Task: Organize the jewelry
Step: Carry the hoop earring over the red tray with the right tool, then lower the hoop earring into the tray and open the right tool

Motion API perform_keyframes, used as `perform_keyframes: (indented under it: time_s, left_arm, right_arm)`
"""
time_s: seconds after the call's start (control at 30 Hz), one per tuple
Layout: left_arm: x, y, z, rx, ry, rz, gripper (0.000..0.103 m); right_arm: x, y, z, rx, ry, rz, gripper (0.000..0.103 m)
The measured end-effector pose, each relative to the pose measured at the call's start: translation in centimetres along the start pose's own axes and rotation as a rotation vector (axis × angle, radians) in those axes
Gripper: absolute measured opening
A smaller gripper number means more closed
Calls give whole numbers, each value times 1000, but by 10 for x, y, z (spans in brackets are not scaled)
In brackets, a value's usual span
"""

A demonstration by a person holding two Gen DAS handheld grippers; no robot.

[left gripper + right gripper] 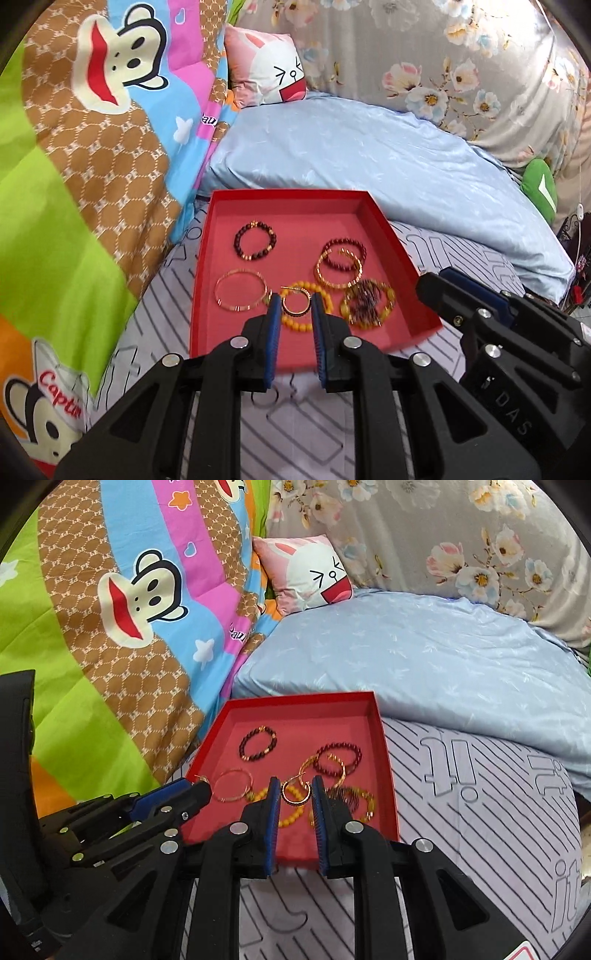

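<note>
A red tray lies on the bed and holds several bracelets: a dark bead one, a thin gold bangle, a yellow bead one, a small gold hoop, a maroon bead one under a gold bangle, and an amber one. My left gripper is open and empty above the tray's near part; it also shows in the right wrist view. My right gripper is open and empty; it also shows in the left wrist view.
A striped sheet covers the bed. A light blue duvet lies behind the tray. A bright cartoon quilt rises at the left, a pink cushion and floral bedding at the back.
</note>
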State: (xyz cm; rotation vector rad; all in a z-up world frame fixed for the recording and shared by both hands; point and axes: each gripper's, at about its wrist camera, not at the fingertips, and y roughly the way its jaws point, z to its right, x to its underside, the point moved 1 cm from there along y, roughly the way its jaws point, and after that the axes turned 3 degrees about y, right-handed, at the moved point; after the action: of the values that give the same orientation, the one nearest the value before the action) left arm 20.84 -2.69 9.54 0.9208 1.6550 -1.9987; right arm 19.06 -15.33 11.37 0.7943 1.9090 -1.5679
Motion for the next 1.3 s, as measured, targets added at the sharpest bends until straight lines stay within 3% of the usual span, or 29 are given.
perform_keyframes:
  time_s: [0.37, 0.83, 1.3]
  left_arm:
    - [-20, 45, -3, -37, 13, -23, 16]
    - [-16, 87, -12, -54, 5, -87, 16]
    - [-11, 102, -15, -63, 1, -107, 17]
  right_arm:
    - [-25, 45, 14, 21, 13, -17, 16]
    - [-22, 89, 20, 47, 1, -70, 16]
    - [-17, 111, 21, 44, -2, -103, 16]
